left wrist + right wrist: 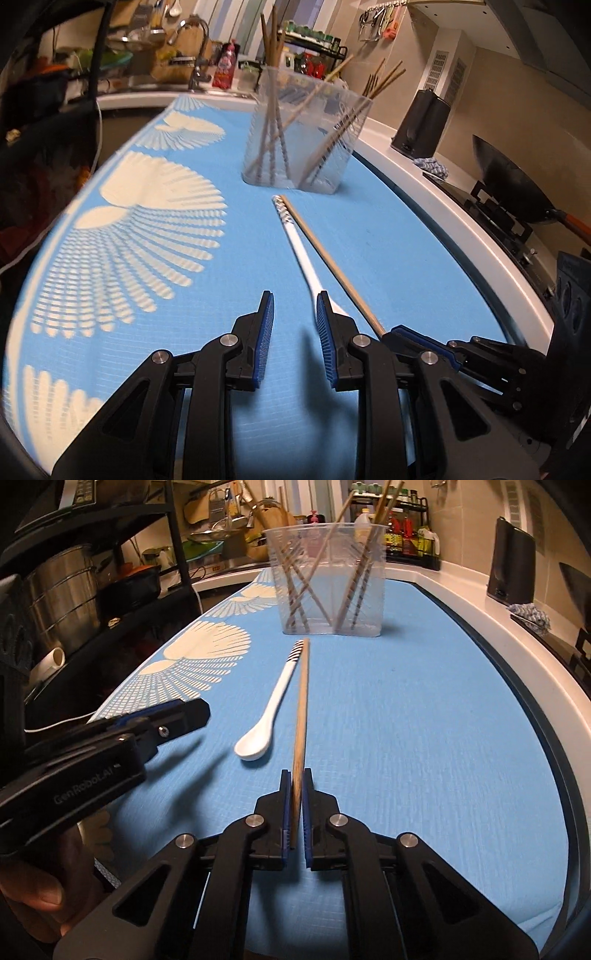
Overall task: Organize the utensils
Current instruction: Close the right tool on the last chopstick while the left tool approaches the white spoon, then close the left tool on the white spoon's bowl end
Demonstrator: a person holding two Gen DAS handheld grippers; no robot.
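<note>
A clear plastic holder (306, 136) (327, 579) with several wooden chopsticks stands on the blue mat. A white spoon (267, 709) (299, 251) with a striped handle end lies on the mat in front of it. My right gripper (296, 775) is shut on a wooden chopstick (301, 705) (328, 258) that points toward the holder, right beside the spoon. My left gripper (295, 299) is open and empty, its right finger over the spoon's bowl end; it also shows in the right wrist view (173, 716), left of the spoon.
The blue mat with white shell pattern (147, 229) (424, 738) covers the counter. A black kettle (424, 122) and a wok (517, 184) on the stove stand at the right. A sink tap (195, 55) and bottles are at the back. A shelf with pots (74, 590) is at the left.
</note>
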